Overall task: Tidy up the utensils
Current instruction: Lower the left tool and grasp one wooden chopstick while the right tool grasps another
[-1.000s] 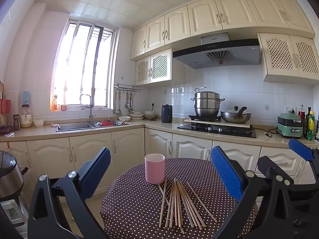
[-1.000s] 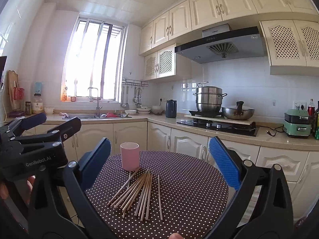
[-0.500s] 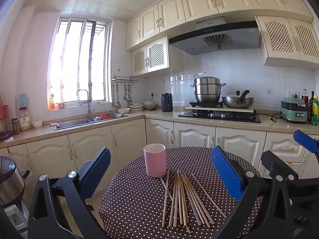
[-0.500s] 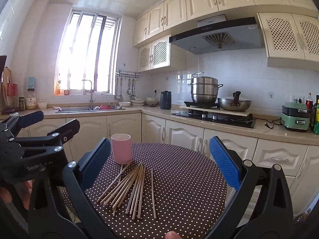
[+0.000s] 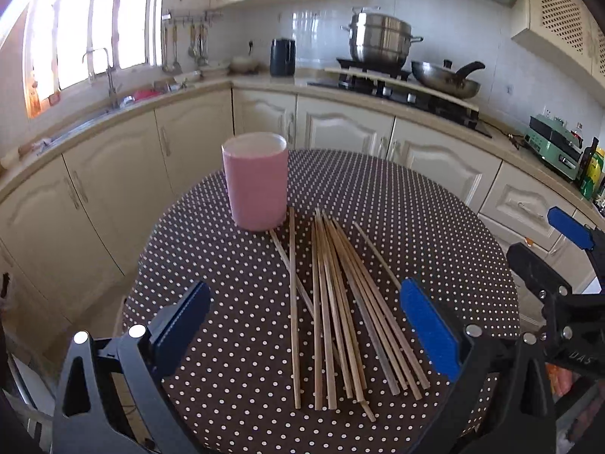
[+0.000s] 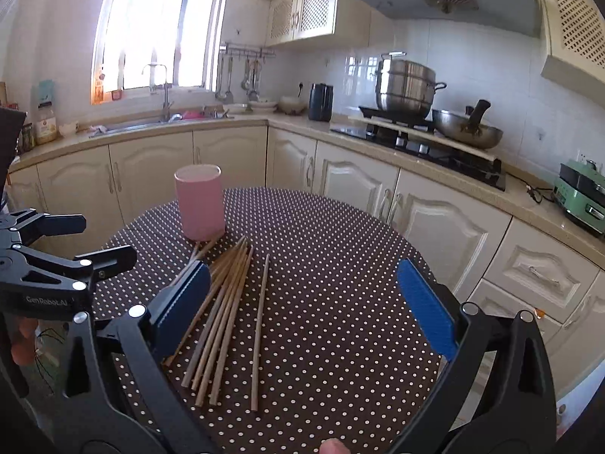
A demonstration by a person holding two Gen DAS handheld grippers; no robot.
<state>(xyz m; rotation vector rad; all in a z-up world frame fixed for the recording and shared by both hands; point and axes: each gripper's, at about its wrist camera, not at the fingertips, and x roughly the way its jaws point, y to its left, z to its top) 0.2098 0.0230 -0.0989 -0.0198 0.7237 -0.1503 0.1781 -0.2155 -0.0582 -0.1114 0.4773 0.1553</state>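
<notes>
Several wooden chopsticks [image 5: 340, 302] lie fanned out on a round table with a brown polka-dot cloth [image 5: 435, 234]. A pink cup [image 5: 255, 179] stands upright just behind them, at the left. My left gripper [image 5: 310, 333] is open and empty above the near ends of the chopsticks. My right gripper [image 6: 302, 306] is open and empty over the table's right part, with the chopsticks [image 6: 227, 302] and the cup [image 6: 199, 201] to its left. The left gripper's body also shows at the left edge of the right wrist view [image 6: 45, 265].
Kitchen counters and cream cabinets [image 5: 340, 125] wrap around behind the table. A sink [image 6: 151, 123] sits under the window, and a steel pot [image 6: 404, 85] and wok [image 6: 467, 130] stand on the stove. A green appliance [image 6: 582, 196] is at the far right.
Both grippers have tilted down and moved closer to the table; the cup and chopsticks look larger. Nothing on the table has moved. Both stay open.
</notes>
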